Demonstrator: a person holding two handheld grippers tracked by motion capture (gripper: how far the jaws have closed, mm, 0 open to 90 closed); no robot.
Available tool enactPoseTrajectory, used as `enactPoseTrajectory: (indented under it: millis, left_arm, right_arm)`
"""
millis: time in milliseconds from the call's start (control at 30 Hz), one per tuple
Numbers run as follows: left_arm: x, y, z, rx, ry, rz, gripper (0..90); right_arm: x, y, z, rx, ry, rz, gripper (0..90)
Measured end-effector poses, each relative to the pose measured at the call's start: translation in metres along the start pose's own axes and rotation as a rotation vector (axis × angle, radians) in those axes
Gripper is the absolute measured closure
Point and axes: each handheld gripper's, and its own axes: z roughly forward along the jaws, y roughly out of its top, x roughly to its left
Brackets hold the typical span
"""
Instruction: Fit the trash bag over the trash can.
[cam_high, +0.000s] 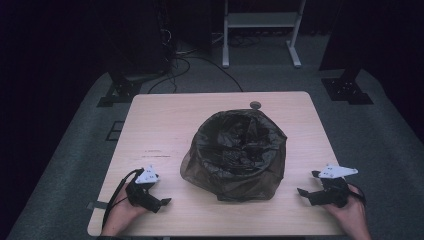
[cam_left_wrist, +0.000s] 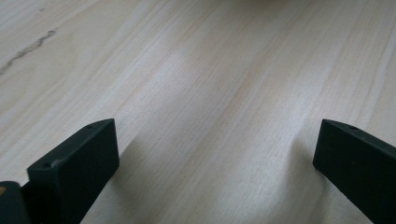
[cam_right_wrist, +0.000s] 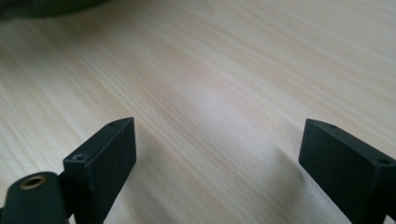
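A bin lined with a black plastic bag (cam_high: 235, 152) stands in the middle of the light wooden table (cam_high: 160, 125), its mouth open upward. My left gripper (cam_high: 159, 199) rests on the table at the front left, a hand's width from the bag, jaws wide apart with bare wood between them (cam_left_wrist: 215, 140). My right gripper (cam_high: 308, 186) rests at the front right, pointing toward the bag, also open on bare wood (cam_right_wrist: 217, 140). A dark edge of the bag (cam_right_wrist: 46, 5) shows at the top left of the right gripper view.
A small round grey disc (cam_high: 255, 105) lies at the table's far edge behind the bag. A faint dark scuff (cam_high: 152, 152) marks the wood left of the bag. Beyond the table are stand bases, cables and a white frame (cam_high: 260, 30) on grey carpet.
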Motion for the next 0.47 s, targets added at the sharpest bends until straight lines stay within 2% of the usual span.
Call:
enactPoseTrajectory:
  millis: [100,167,467]
  left_arm:
    - [0.0008,-0.0022,-0.0002,-0.017,-0.001,0.003,0.0]
    - [0.0015,-0.0063,0.0002,-0.054,-0.002,0.004,0.0]
    - [0.0011,-0.0065,0.0001,-0.053,0.0,0.001,0.0]
  right_arm:
    - [-0.001,-0.0004,0.0012,0.014,0.011,0.012,9.9]
    - [-0.0016,-0.0003,0.0015,0.017,0.022,0.014,9.9]
    - [-0.0016,-0.0003,0.0015,0.017,0.023,0.013,9.9]
